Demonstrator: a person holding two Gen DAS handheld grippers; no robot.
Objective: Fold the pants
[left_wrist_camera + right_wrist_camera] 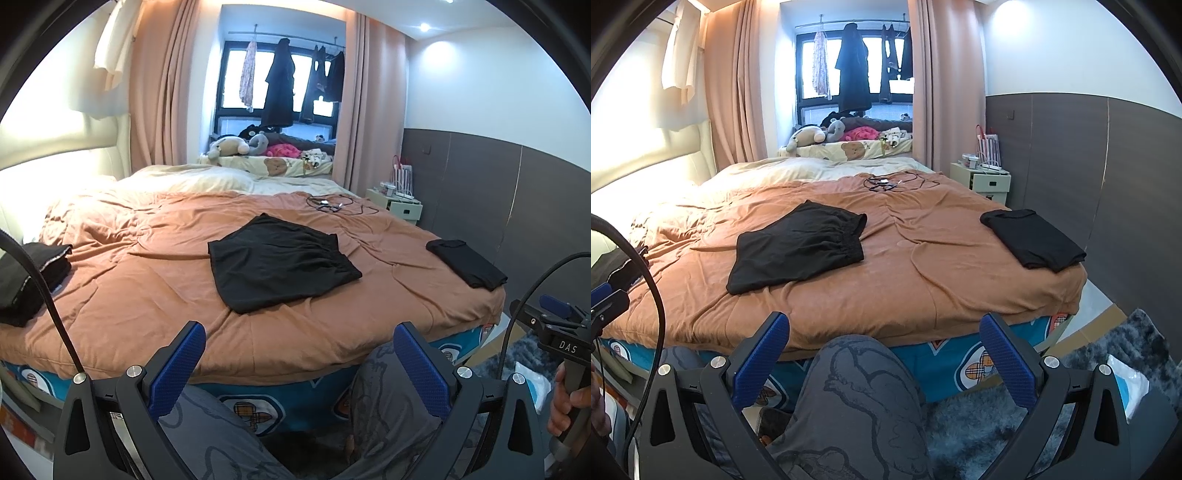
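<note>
Black pants [280, 262] [799, 245] lie folded flat in the middle of the bed's orange blanket [147, 295] [905, 280]. My left gripper [299, 332] is open, held back from the bed's near edge above the person's knees, with nothing between its blue pads. My right gripper [884, 323] is also open and empty, off the bed's front edge over a grey-trousered leg [860, 391]. Both grippers are well short of the pants. The right gripper's body [561, 339] shows at the right edge of the left wrist view, held by a hand.
A folded black garment [467, 262] [1034, 238] lies near the bed's right edge. A dark stack of clothes [26, 277] sits at the left edge. Tangled cables [332, 205] [886, 182] lie further back. A nightstand [984, 181] stands at right; a shaggy rug [1108, 369] covers the floor.
</note>
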